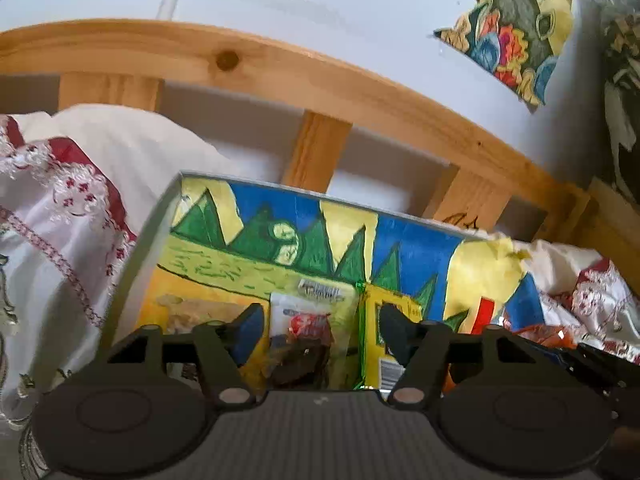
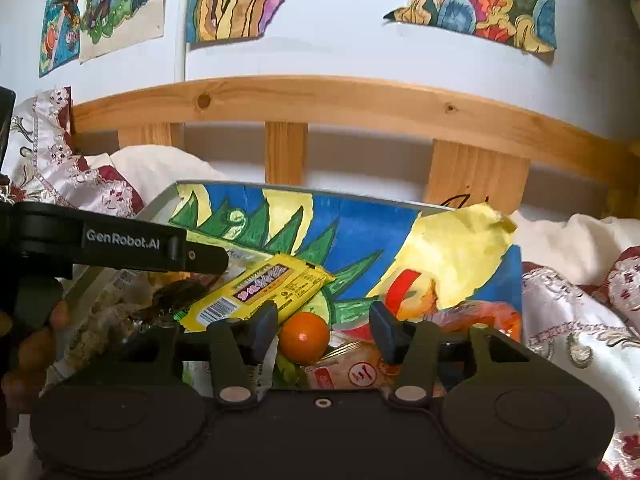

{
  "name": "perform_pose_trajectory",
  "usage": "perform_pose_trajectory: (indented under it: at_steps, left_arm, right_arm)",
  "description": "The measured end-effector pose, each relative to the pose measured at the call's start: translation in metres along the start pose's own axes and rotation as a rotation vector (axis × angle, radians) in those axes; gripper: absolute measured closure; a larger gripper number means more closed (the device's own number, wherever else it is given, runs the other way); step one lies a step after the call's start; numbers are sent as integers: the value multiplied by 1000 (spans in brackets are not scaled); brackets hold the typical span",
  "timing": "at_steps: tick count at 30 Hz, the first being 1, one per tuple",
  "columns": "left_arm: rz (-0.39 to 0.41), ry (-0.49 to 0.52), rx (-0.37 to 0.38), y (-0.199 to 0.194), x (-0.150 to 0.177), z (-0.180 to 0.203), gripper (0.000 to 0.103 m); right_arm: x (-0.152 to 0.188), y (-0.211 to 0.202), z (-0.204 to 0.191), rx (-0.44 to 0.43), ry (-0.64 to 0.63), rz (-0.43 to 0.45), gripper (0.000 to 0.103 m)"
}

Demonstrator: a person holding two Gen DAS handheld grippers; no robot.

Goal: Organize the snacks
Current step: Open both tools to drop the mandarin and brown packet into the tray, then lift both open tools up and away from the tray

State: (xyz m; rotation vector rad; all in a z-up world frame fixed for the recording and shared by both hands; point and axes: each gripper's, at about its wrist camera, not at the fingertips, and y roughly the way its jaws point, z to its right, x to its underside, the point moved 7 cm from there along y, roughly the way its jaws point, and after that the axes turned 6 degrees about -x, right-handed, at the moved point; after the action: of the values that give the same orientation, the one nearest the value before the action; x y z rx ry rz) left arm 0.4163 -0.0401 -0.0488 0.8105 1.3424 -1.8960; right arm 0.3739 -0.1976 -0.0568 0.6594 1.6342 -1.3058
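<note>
Left wrist view, from left to right: an embroidered white and red bedspread (image 1: 60,216) covers the bed; on it stands a box (image 1: 132,256) whose inner wall bears a painted paper in blue, green and yellow. Behind it runs a wooden headboard (image 1: 280,76), and colourful drawings (image 1: 516,28) hang on the white wall. The left gripper (image 1: 320,320) points into the box with its fingers spread. A packet with a red print (image 1: 312,332) lies between the fingers, but neither pad presses on it. To the right of it stands a yellow packet with green edge (image 1: 376,344), close against the right finger; whether they touch cannot be told.

Right wrist view, from left to right: a hand (image 2: 36,344) grips the handle of the left gripper, whose black arm reaches over the left side of the box (image 2: 160,200). Below it lie crumpled wrappers (image 2: 112,300) and a yellow snack packet (image 2: 260,288), tilted, with a barcode at its lower end. The right gripper (image 2: 324,328) has its fingers spread, pinching nothing. Between the fingers, a little beyond the tips, sits an orange ball-shaped snack (image 2: 304,338) on other packets. Further right lies an orange wrapper (image 2: 480,320) against the right wall of the box. The bedspread (image 2: 568,320) fills the right edge.
</note>
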Motion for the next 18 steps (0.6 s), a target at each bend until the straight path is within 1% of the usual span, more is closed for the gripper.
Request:
perform_pose_trajectory:
  at_steps: [1,3,5,7,8,10,13,18]
  left_arm:
    - [14,-8,-3,-4,-2,-1,24]
    - [40,-23,-12,-12,-5,-3,19]
    - [62,-34,-12,-21,-9,-4,17]
    - [86,-40,-23,-30,-12,-5,10]
    - [104,-42,-31,-37,-14,-6,8]
    - [133,-43,-43,-47,-17,-7,3]
    - [159,-40,-54,-62,-21,-8,1]
    - [175,-41,-51,-88,-18,-9,1]
  right_arm:
    - [-1,-3,0,3,1,5,43]
    - [-4,-11,1,5,11,24,40]
    - [-8,-18,2,10,18,42,32]
    - [-13,-27,2,17,26,64,27]
    - [-15,-32,3,26,31,78,23]
    - [-20,-41,3,37,36,103,19]
    - [-26,-55,4,49,43,134,13]
    - [-35,-79,2,62,49,179,8]
